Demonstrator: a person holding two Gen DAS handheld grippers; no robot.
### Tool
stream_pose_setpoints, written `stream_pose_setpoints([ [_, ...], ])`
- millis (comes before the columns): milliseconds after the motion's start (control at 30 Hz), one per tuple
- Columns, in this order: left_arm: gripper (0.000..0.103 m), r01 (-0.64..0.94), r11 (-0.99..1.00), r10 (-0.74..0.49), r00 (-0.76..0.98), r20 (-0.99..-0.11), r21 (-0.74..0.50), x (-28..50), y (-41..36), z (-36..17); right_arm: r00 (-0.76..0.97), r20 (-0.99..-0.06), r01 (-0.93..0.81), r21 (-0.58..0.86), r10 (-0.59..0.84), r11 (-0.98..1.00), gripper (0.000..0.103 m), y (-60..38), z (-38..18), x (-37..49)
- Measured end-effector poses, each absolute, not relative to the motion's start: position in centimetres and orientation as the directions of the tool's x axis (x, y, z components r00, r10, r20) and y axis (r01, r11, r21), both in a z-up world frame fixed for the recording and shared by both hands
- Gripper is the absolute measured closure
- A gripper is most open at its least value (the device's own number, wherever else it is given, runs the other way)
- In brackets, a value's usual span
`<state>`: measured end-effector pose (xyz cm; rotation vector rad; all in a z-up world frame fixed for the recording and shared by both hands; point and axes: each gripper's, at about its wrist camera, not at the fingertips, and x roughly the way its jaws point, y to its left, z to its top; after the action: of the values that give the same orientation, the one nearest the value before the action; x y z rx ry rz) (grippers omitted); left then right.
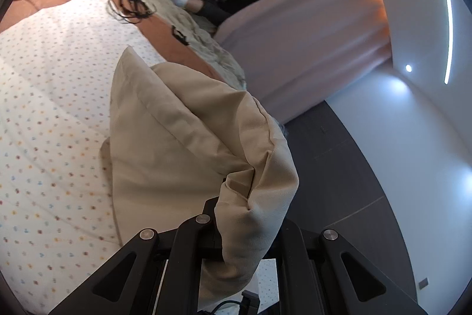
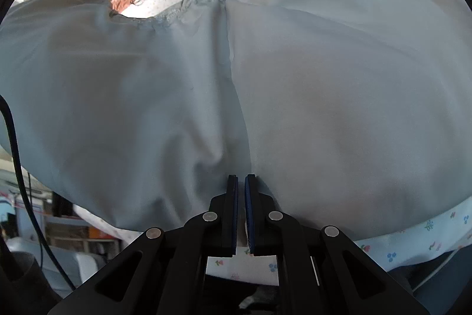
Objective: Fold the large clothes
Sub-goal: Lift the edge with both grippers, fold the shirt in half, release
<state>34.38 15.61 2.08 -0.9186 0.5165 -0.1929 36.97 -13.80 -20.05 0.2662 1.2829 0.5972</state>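
Your left gripper [image 1: 250,197] is clamped on a hem of the trousers [image 1: 177,138], lifted above the bed [image 1: 44,78]. Your right gripper [image 2: 241,208] pinches their edge, cloth spread ahead. Keep both grips tight, carry the raised end over evenly.

Strong fisheye in both wrist views: black corners, straight lines bowed at the rim. Left view warm and fairly bright; a round ceiling spot [image 1: 408,68] and a light strip [image 1: 448,28] blow out, throwing a pale glare patch on the wall [image 1: 427,138]. Slight blur throughout. Right view cooler, bluish; pale cloth [image 2: 206,78] softly shaded in its folds, far edge washed out, dim clutter at lower left
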Motion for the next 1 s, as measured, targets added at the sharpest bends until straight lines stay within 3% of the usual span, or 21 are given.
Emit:
stream_pose_setpoints([
  [433,0.095,0.021,0.645,-0.471,0.798,-0.375,-0.764,40.2,6.6,4.3,0.351,-0.704,-0.206,0.585,0.617,0.784,0.095,-23.3,-15.4,36.9],
  [800,0.095,0.054,0.675,-0.566,0.677,-0.470,-0.736,46.2,-3.6,1.3,0.475,-0.680,-0.050,0.613,0.559,0.788,0.094,-34.6,-16.0,36.1],
  [867,0.095,0.061,0.684,-0.583,0.644,-0.495,-0.727,47.2,-5.6,0.4,0.498,-0.681,-0.014,0.613,0.537,0.790,0.083,-36.5,-16.4,35.6],
  [900,0.095,0.064,0.690,-0.589,0.628,-0.508,-0.721,47.5,-6.5,-0.1,0.508,-0.680,0.000,0.614,0.529,0.789,0.066,-37.6,-16.5,35.5],
  [933,0.095,0.067,0.698,-0.595,0.609,-0.524,-0.713,47.9,-7.6,-0.7,0.522,-0.678,0.018,0.615,0.517,0.788,0.057,-38.6,-16.6,35.2],
  [1000,0.095,0.073,0.707,-0.607,0.573,-0.551,-0.703,48.4,-9.5,-1.8,0.547,-0.678,0.049,0.612,0.492,0.789,0.056,-40.5,-16.9,34.5],
])
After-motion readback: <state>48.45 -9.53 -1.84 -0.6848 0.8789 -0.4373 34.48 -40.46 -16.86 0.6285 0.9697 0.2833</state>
